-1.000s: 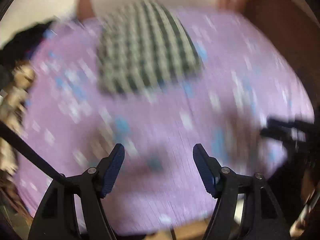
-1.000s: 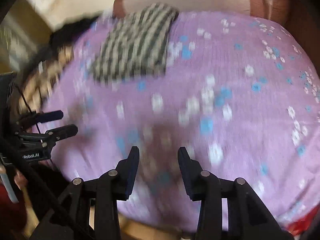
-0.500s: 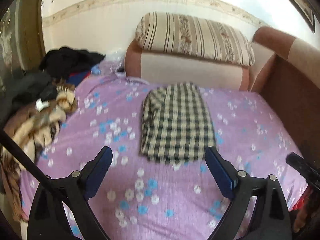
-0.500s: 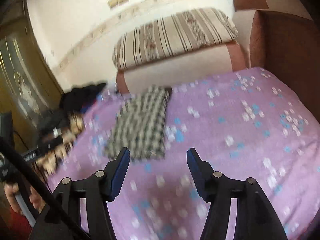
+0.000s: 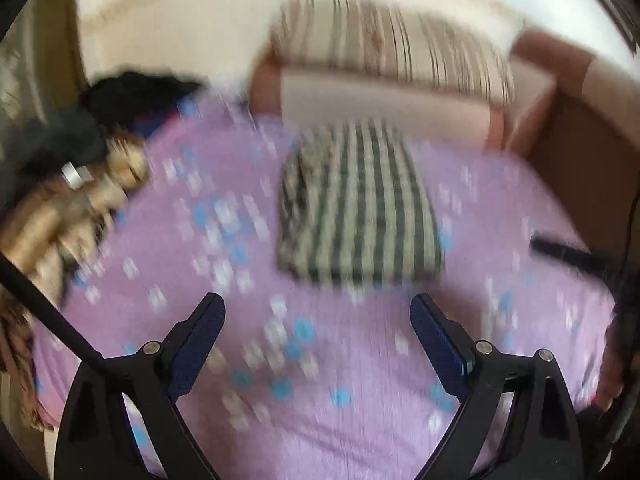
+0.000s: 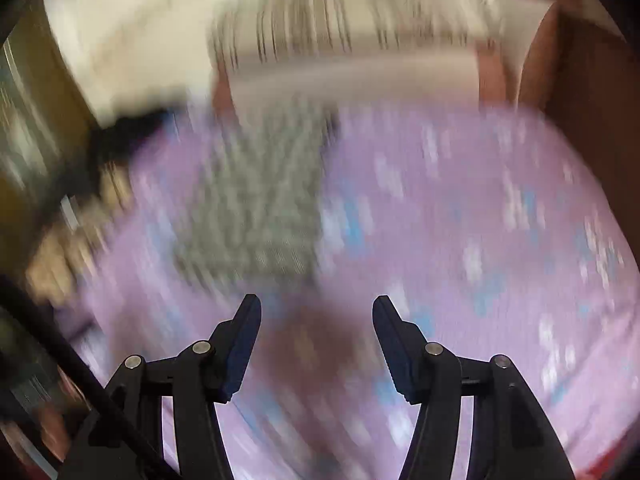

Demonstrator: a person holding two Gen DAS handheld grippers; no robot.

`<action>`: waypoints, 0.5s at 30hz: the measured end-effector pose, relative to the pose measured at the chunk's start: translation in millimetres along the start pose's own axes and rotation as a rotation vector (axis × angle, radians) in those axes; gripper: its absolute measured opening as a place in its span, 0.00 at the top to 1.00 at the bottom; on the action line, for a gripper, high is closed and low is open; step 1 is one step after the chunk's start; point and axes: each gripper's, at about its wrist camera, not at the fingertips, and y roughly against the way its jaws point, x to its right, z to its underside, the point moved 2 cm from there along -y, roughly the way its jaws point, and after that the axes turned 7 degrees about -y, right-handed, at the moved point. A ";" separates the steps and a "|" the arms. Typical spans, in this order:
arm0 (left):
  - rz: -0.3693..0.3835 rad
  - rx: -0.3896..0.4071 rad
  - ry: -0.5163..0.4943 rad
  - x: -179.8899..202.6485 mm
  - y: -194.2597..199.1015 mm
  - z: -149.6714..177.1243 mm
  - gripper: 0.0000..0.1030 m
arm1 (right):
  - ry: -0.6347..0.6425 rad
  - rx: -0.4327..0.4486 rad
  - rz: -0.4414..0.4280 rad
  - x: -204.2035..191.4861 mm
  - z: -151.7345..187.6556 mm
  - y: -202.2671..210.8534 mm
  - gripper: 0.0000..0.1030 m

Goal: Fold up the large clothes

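Observation:
A folded black-and-cream checked garment (image 5: 356, 204) lies flat on the purple flowered bed cover (image 5: 320, 360), toward the far side near the sofa back. It also shows, blurred, in the right wrist view (image 6: 260, 208). My left gripper (image 5: 318, 320) is open and empty, held above the cover just short of the garment's near edge. My right gripper (image 6: 316, 320) is open and empty, above the cover, nearer than the garment and to its right. The right gripper's tip (image 5: 568, 254) shows at the right edge of the left wrist view.
A heap of brown, tan and black clothes (image 5: 76, 184) lies at the left edge of the bed. A striped cushion (image 5: 396, 52) tops the pink sofa back (image 5: 384, 108) behind the garment. A brown armrest (image 5: 588, 152) bounds the right side.
Both views have dipped down toward the bed since half a second ago and are now motion-blurred. Both grippers stay open and empty. The folded garment has not moved.

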 end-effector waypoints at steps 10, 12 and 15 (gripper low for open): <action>-0.046 0.107 0.095 -40.7 -39.4 -28.6 0.07 | 0.052 0.037 0.053 -22.0 9.0 -23.7 0.31; -0.068 0.083 0.108 -49.1 -67.1 -25.6 0.07 | 0.047 -0.007 0.060 -16.2 6.4 -46.8 0.55; -0.085 0.045 0.105 -54.6 -98.6 -23.1 0.07 | 0.057 -0.035 0.066 -18.7 -10.7 -79.0 0.69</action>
